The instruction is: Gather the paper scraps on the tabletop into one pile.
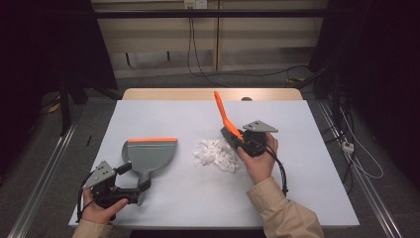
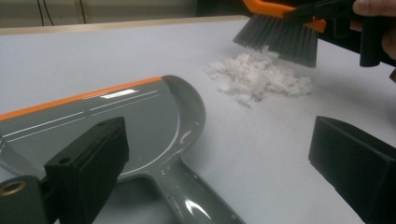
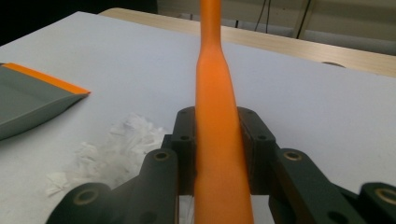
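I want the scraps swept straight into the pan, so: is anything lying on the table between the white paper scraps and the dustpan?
Nothing visible. Bare table lies between the paper scraps and the dustpan. But the pan's orange lip faces the far edge, not the pile, whose near side meets the pan's side wall.

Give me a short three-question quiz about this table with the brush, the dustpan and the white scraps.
1. True or false: the right gripper is clamped on the orange plastic brush handle.
2. Where does the pile of white paper shreds lie?
A. inside the grey plastic dustpan
B. on the table between dustpan and brush
C. on the floor
3. Fill in: the left gripper has its jaws ____.

Key: 1 true; 2 B; 3 open.
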Motion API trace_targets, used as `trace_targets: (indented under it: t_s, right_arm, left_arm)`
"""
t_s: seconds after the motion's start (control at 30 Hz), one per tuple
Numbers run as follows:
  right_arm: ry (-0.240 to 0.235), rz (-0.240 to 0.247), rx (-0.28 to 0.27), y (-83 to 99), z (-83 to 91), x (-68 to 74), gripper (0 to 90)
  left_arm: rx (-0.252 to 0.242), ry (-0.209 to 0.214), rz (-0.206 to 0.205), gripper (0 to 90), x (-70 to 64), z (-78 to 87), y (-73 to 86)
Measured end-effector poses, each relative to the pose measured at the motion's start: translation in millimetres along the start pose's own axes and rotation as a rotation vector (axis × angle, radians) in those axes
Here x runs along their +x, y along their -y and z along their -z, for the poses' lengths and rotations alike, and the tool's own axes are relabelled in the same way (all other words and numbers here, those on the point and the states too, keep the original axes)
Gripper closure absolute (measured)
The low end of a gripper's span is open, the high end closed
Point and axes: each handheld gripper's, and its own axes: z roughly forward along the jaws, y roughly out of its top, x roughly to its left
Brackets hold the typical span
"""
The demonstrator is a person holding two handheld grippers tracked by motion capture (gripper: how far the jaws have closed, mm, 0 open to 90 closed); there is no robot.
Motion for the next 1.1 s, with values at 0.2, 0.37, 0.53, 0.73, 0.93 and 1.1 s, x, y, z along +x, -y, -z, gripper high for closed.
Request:
trace_targets:
  t_s: [0.2,0.37,0.53,0.73,0.93,1.1]
  right_arm:
    - [0.034,-0.031,0.038,17.3,5.3,-11.9,71.4]
    - [0.067,0.012,0.056,29.2,11.7,-3.2,71.5]
    - [0.085,0.063,0.048,32.1,9.0,15.8,71.2]
    - [0.087,0.006,0.02,29.4,1.7,26.7,71.4]
    - [0.075,-0.011,-0.007,26.9,-7.3,32.2,71.4]
    - [0.057,-0.016,-0.016,25.5,-9.5,32.2,71.4]
  left_arm:
    - [0.002,0.009,-0.005,4.7,-2.3,-0.2,-0.2]
    - [0.004,0.009,-0.005,4.8,-2.7,-0.7,-0.2]
    - [0.01,0.007,-0.004,4.8,-2.4,-2.4,0.3]
    - [0.021,0.001,-0.002,4.8,-1.4,-3.1,1.3]
    - [0.044,-0.013,-0.005,4.9,-1.4,-3.3,3.5]
    - [0.083,-0.052,-0.005,5.6,-0.6,-3.5,7.3]
